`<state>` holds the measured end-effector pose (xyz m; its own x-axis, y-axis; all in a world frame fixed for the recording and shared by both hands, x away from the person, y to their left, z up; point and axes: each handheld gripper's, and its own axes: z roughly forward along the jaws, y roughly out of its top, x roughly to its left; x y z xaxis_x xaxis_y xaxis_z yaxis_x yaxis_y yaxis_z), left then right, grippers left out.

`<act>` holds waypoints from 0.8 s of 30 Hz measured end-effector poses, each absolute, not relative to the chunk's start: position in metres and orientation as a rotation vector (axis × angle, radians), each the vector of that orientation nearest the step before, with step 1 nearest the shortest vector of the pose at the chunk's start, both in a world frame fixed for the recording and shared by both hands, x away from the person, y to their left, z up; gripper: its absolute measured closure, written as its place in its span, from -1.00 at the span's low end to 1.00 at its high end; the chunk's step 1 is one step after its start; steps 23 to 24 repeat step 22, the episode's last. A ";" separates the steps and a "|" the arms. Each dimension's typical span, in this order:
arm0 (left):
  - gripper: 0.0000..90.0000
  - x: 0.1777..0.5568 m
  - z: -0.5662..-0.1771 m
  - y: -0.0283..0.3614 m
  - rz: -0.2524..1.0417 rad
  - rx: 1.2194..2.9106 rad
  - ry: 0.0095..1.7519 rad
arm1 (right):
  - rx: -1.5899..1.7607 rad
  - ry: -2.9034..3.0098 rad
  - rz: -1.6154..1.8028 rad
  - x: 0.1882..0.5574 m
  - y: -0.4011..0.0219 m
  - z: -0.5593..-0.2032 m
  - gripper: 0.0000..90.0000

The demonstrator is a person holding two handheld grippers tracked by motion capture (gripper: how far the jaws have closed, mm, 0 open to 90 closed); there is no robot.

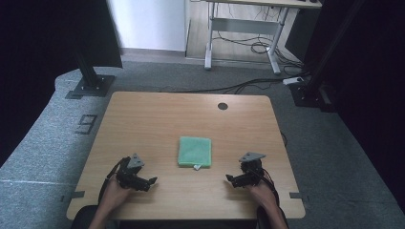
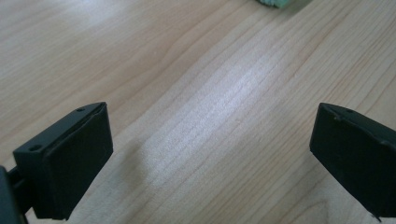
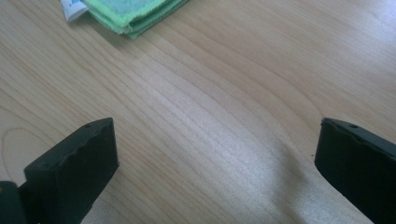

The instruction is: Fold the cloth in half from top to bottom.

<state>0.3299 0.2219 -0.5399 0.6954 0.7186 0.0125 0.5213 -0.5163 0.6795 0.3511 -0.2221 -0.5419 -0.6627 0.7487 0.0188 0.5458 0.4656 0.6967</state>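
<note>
Nothing handled yet — left gripper [image 1: 154, 180] and right gripper [image 1: 227, 178] are flanking the folded green cloth [image 1: 195, 151] (jaws wide apart, empty); everything remains.

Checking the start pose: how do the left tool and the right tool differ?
The left tool lies left of the folded green cloth; the right tool lies right of it. The left tool's view catches just a sliver of cloth; the right tool's view shows its layered corner. Both are open, empty, over the table.
</note>
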 end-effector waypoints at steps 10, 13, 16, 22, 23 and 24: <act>-1.00 0.332 -0.549 0.222 0.358 2.255 0.965 | 1.091 2.432 0.992 0.348 -0.218 -0.554 -1.00; -1.00 0.332 -0.549 0.222 0.358 2.253 0.971 | 1.088 2.408 1.011 0.347 -0.218 -0.556 -1.00; -1.00 0.332 -0.549 0.222 0.359 2.252 0.975 | 1.090 2.399 1.017 0.347 -0.217 -0.557 -1.00; -1.00 0.332 -0.549 0.221 0.361 2.251 0.980 | 1.090 2.399 1.015 0.347 -0.217 -0.557 -1.00; -1.00 0.332 -0.549 0.221 0.361 2.251 0.980 | 1.090 2.399 1.015 0.347 -0.217 -0.557 -1.00; -1.00 0.332 -0.549 0.221 0.361 2.251 0.980 | 1.090 2.399 1.015 0.347 -0.217 -0.557 -1.00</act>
